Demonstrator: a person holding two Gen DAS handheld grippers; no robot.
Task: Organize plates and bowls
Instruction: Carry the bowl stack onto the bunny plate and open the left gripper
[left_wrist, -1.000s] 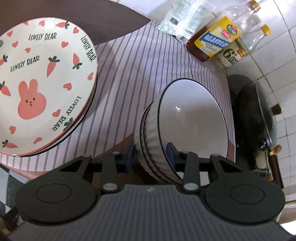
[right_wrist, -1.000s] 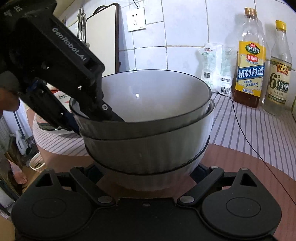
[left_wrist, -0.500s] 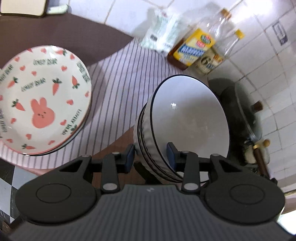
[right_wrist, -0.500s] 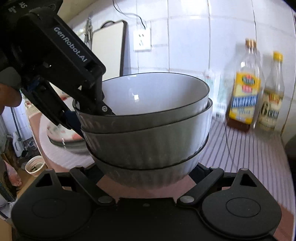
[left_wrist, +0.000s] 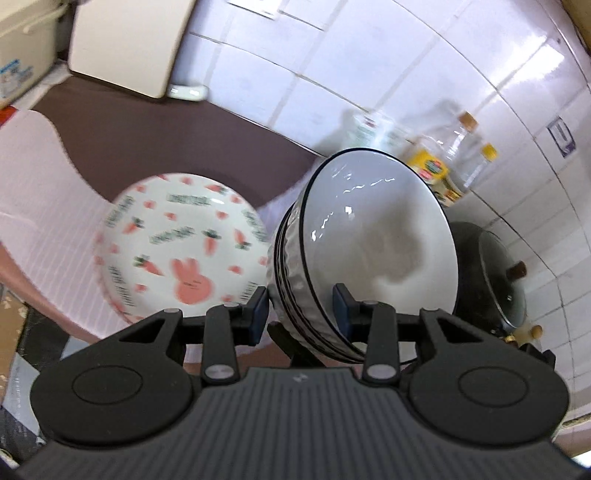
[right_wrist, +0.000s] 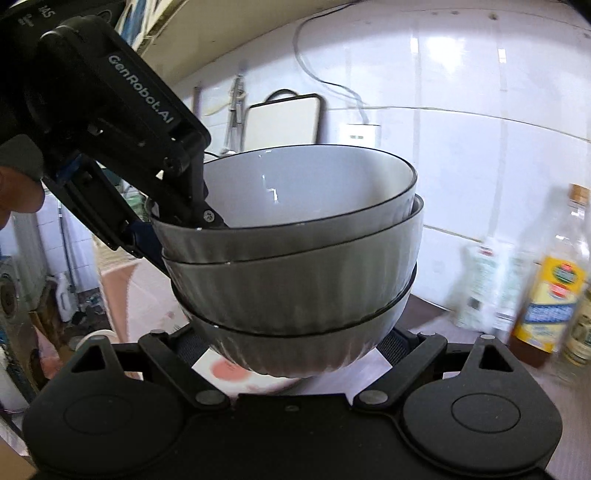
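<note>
Low centre in both views, the left gripper (left_wrist: 299, 308) pinches the bowl stack's (left_wrist: 369, 251) rim while the right gripper (right_wrist: 291, 347) cradles its base, lifted. Centre-left, the rabbit plates (left_wrist: 177, 251) lie stacked; placing the bowls remains.

Bright daylight, motion-blurred surroundings, fisheye-warped edges.

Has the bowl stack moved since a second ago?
Yes. The bowl stack has gone up: in the right wrist view its rim now sits far above the bottles, and toward the bunny plate.
</note>
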